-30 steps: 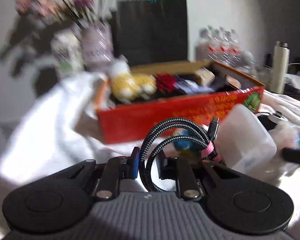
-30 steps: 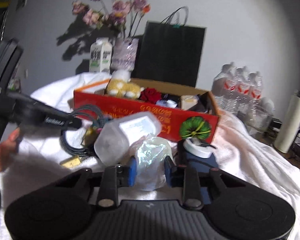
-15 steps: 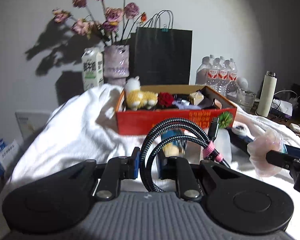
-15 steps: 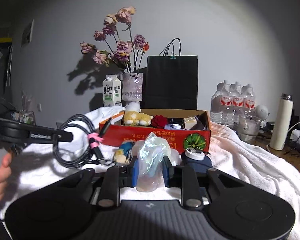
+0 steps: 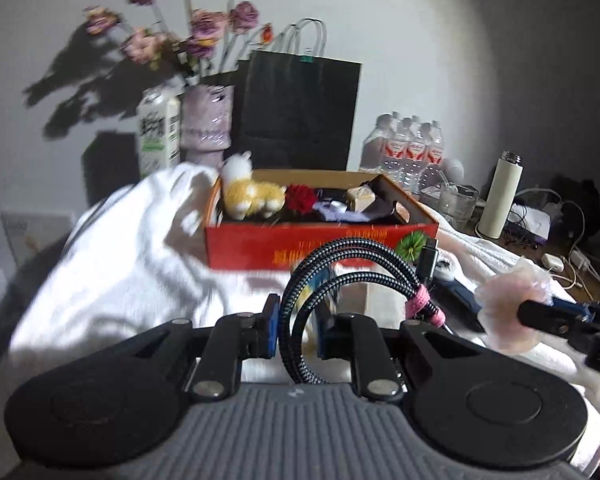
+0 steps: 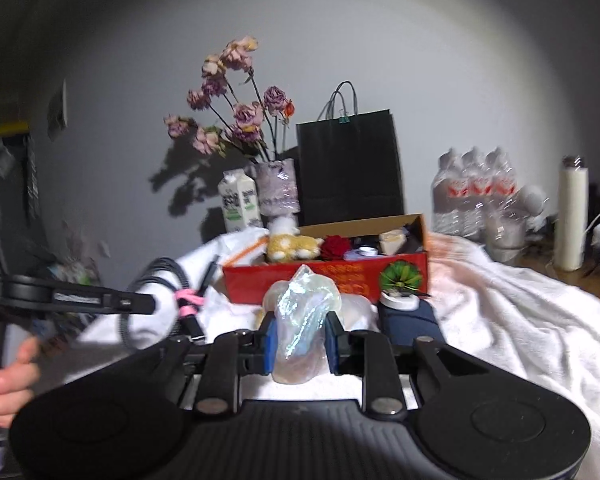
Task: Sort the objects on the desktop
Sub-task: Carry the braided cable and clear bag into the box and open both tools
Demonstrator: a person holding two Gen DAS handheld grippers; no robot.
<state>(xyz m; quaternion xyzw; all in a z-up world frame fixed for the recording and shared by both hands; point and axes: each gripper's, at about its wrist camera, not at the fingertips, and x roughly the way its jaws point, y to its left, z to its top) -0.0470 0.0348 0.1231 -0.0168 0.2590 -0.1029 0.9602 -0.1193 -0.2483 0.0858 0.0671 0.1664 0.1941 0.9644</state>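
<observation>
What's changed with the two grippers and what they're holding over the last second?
Both grippers rose off the white cloth toward the red box. The left gripper stays shut on the coiled cable; the right gripper stays shut on the crinkly plastic bag. Nothing was let go, and the box contents look unchanged.

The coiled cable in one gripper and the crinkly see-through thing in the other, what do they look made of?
The cable looks sheathed in woven fabric: a black-and-grey braid pattern, matte, bound by a pink tie. The wrapper looks like thin plastic film: translucent, creased, with an iridescent sheen; whether anything is inside I cannot tell. The left gripper and right gripper each pinch theirs.
</observation>
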